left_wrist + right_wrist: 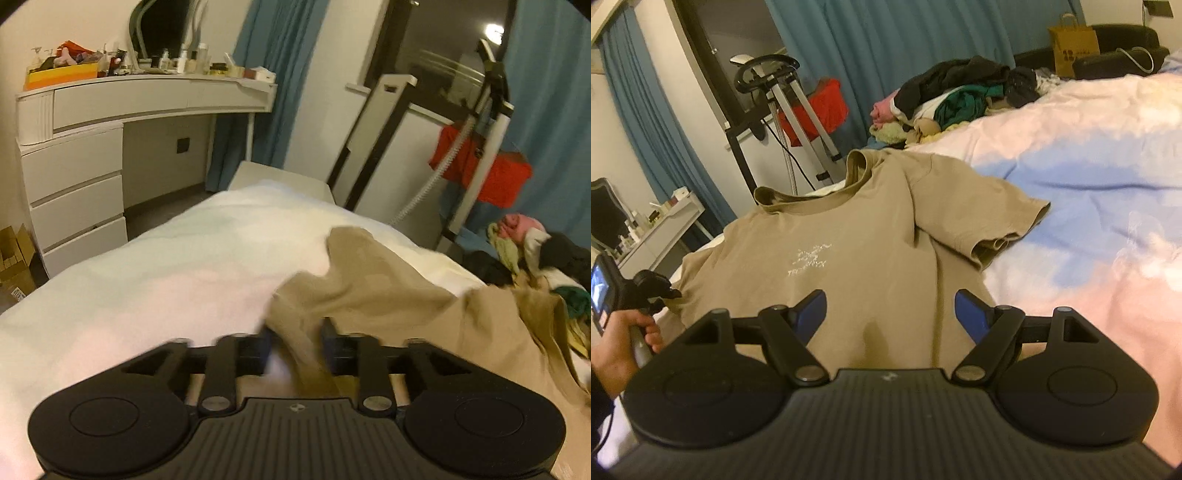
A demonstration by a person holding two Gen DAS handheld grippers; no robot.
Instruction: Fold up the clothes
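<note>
A tan t-shirt with a small white chest print lies face up on the bed, collar away from me, one sleeve out to the right. My right gripper is open, its blue fingers spread just above the shirt's lower part. My left gripper holds a bunched edge of the same tan t-shirt between its nearly closed fingers; the view is blurred. In the right wrist view the left gripper is at the shirt's left edge, held by a hand.
The bed has a pale pink and blue duvet. A pile of clothes lies at its far edge. A garment steamer stand with a red item and blue curtains stand behind. A white dressing table is left.
</note>
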